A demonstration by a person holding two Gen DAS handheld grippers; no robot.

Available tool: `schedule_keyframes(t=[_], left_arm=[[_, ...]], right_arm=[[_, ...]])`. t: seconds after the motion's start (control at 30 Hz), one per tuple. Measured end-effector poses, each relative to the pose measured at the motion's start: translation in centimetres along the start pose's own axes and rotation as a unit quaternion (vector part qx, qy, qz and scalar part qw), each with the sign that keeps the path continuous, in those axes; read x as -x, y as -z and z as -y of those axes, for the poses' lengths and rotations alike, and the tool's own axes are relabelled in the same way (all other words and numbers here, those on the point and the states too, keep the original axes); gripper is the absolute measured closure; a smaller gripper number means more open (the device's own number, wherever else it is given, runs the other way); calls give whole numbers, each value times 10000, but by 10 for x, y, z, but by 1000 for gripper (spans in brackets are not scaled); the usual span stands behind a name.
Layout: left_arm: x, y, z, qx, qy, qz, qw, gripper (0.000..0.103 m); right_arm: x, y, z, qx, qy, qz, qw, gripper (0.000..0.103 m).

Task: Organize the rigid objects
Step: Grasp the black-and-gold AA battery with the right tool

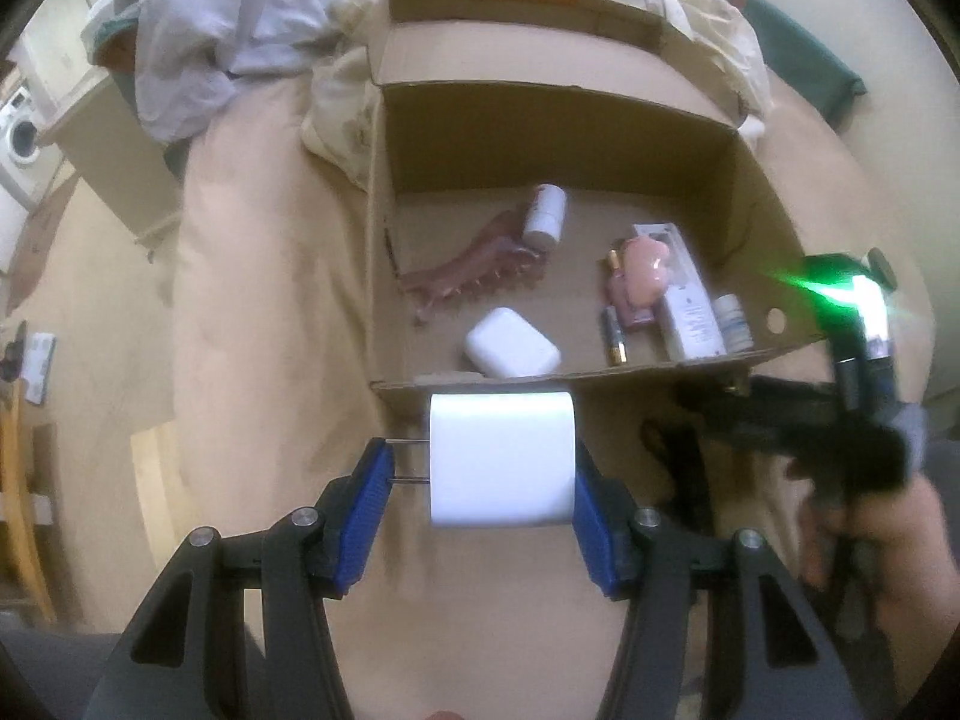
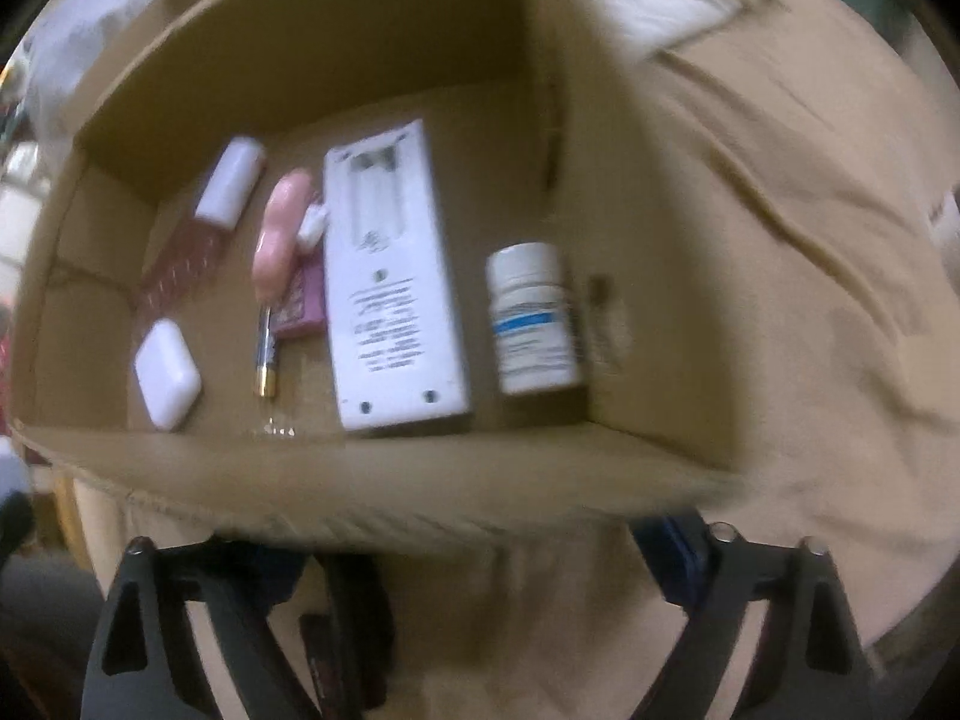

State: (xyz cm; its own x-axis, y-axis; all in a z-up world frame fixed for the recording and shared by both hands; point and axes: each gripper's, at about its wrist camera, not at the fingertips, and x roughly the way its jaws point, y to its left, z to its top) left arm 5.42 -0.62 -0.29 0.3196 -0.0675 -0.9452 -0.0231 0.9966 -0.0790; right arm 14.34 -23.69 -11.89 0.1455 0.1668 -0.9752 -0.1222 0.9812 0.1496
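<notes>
Left gripper (image 1: 501,468) pinches a white charger (image 1: 501,459) at lower centre of the left wrist view, just short of the near wall of the box (image 1: 600,381). Grip looks odd: the right blue pad sits flat on the charger's side, but on the left the two metal prongs (image 1: 408,462) point into the left pad, so contact there is two thin pins, not a face. Charger reads as a rigid, smooth plastic block, probably light; glossy shell likely slippery, and a pin-on-pad hold could pivot or slip if jolted. Better hold would be across the two flat faces with prongs clear, but for a short lift over the wall this may do if kept level and slow. Not fragile beyond bending the prongs. Box already holds, in the left wrist view: white case (image 1: 511,343) lower centre, small bottle (image 1: 545,217) upper centre resting on a pink comb-like item (image 1: 474,273), long white pack (image 1: 681,294) at right with a pill bottle (image 1: 733,322) just beside it, a pink item (image 1: 645,267) and a battery (image 1: 615,337) between. Free floor sits between case and back wall. Right gripper (image 2: 474,630): fingers at bottom of the right wrist view, blurred, partly behind the box wall; can't tell spread or closed, or whether it holds anything.
</notes>
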Motion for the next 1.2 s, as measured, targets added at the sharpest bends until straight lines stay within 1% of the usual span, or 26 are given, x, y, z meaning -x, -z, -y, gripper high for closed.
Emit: schedule_keyframes(t=[0.2, 0.23, 0.27, 0.3, 0.37, 0.4, 0.47, 0.5, 0.57, 0.67, 0.77, 0.87, 1.03, 1.2], left_arm=[[-7, -3, 2, -12, -111, -71, 9999, 50], [-8, -3, 1, -18, -117, -81, 9999, 50], [-10, -3, 3, -31, -130, -92, 9999, 50], [-10, -3, 3, -45, -148, -92, 9998, 50], [-11, -4, 4, -62, -159, -78, 9998, 50], [-10, -4, 5, -84, -163, -68, 9998, 50], [-10, -3, 7, -129, -180, -43, 9997, 50], [-10, -2, 7, -153, -197, -39, 9997, 50], [-11, 0, 7, -190, -266, -44, 9995, 50], [-13, 0, 1, -103, -293, -76, 9995, 50], [-11, 0, -5, -2, -286, -60, 9996, 50], [-8, 2, -5, -4, -291, -27, 9996, 50], [-4, 6, -3, -65, -284, 9, 9996, 50], [5, 9, 2, -223, -433, 204, 9986, 50]], right_arm=[[-18, 0, -17, 288, 474, 4, 9985, 9], [-18, 1, -19, 341, 526, 16, 9980, 12], [-18, 2, -20, 381, 569, 32, 9976, 18], [-17, 3, -20, 403, 607, 61, 9973, 21], [-14, 5, -20, 471, 651, 105, 9967, 36], [-13, 6, -20, 509, 667, 111, 9964, 39], [-11, 6, -17, 520, 695, 126, 9961, 54], [-9, 6, -15, 482, 703, 132, 9963, 58], [-2, 12, -2, 360, 618, 130, 9974, 59], [5, 12, 13, 245, 689, 169, 9972, 59], [13, 15, 26, 0, 369, 132, 9992, 59], [24, 21, 33, -82, 116, 93, 9999, 59], [53, 38, 27, 157, -179, 177, 9996, 59], [85, 57, 23, 428, -448, 376, 9974, 59]])
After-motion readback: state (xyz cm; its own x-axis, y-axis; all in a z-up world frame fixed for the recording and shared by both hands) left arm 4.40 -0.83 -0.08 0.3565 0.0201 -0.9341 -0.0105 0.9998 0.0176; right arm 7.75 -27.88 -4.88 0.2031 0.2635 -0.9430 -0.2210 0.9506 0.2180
